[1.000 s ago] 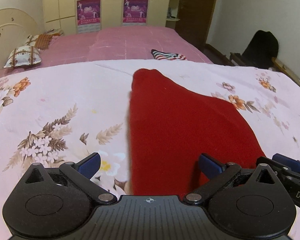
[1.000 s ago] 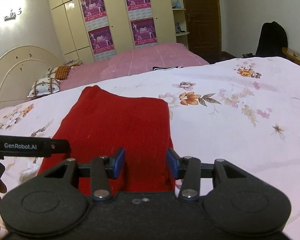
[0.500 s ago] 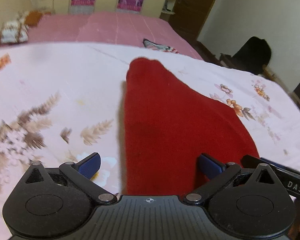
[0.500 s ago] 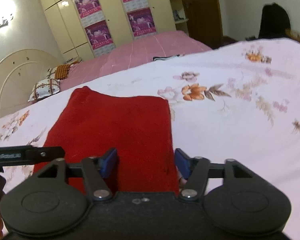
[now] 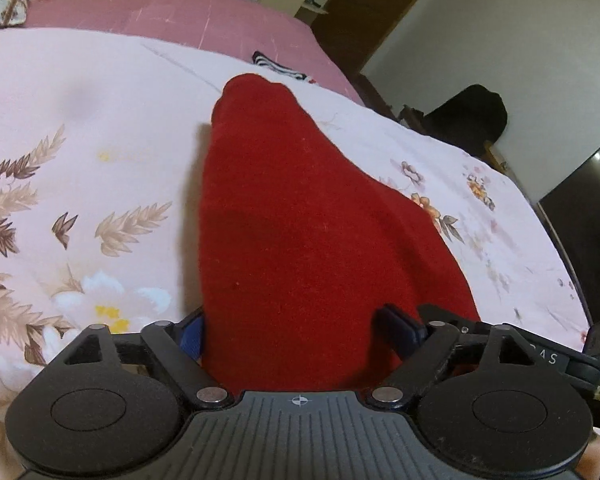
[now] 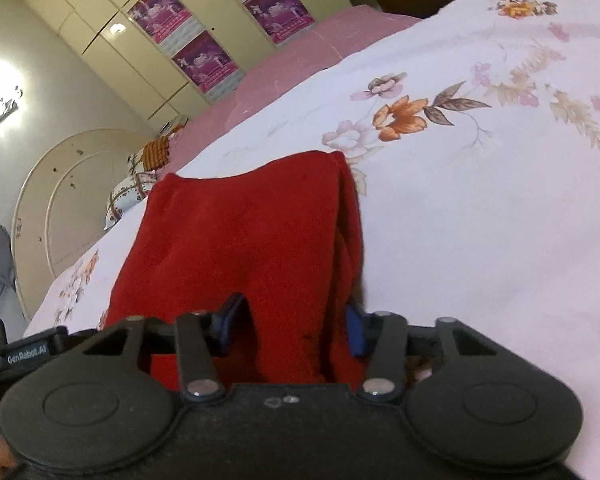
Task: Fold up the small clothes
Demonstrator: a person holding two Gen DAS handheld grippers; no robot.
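A: Where's the red garment lying?

B: Flat on the floral bedsheet, folded into a long strip. In the left wrist view it runs from the gripper at six o'clock up toward twelve, narrowing to a rounded end.

A: And the left gripper?

B: Its near edge sits right between the jaws. The jaws stand fairly wide and have just been closing; the blue pad at nine o'clock touches the cloth's left edge, the pad at three o'clock rests against the fabric. I cannot tell if they truly press it.

A: The right gripper?

B: Narrower, and also just been closing. A raised ridge of the red cloth stands between the pads, bunched upward from six toward twelve o'clock. The three-o'clock pad lies against the layered right edge; the nine-o'clock pad meets the fabric's other flank. It looks pinched.

A: Anything else?

B: A striped item lies beyond the garment's far tip, at twelve o'clock, on the pink cover.
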